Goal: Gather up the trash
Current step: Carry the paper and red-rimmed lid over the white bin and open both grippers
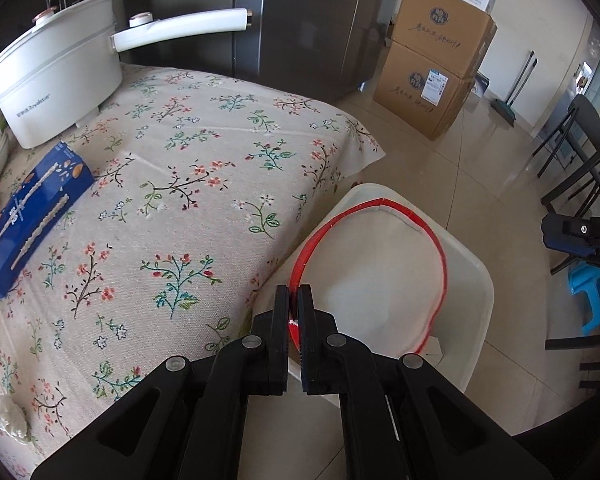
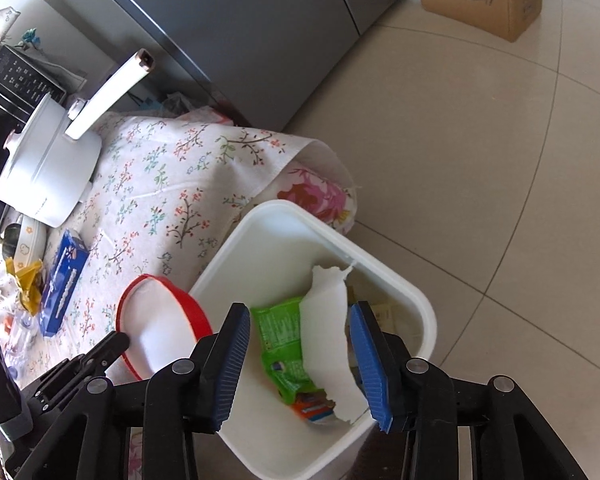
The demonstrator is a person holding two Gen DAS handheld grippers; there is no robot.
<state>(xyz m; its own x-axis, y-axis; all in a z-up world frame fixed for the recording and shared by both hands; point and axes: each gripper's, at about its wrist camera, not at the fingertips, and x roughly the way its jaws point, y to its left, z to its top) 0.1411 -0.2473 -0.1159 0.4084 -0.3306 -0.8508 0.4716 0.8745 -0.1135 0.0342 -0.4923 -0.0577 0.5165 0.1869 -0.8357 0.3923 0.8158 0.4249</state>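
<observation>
1. The white paper bowl with a red rim [image 2: 162,320] is pinched at its rim by the left gripper [image 1: 294,300], whose jaws are closed on it. It is held past the desk's edge, just beside the bin's rim in the right wrist view and above the bin in the left wrist view.
2. The white square plastic trash bin [image 2: 400,284] stands on the tiled floor [image 2: 480,160] against the desk's corner. Inside lie a torn white paper sheet [image 2: 326,320] and a green snack wrapper [image 2: 280,340].
3. The right gripper [image 2: 300,360] hangs over the bin, jaws wide apart and holding nothing.
4. On the floral-clothed desk [image 1: 204,184] a blue rectangular snack box [image 1: 32,216] lies near the left edge, a white electric pot with a long handle [image 1: 56,76] stands at the far edge, and a crumpled white tissue [image 1: 10,420] sits at the near edge.
5. Two stacked brown cardboard boxes [image 1: 432,68] stand on the floor, well apart from the desk.
</observation>
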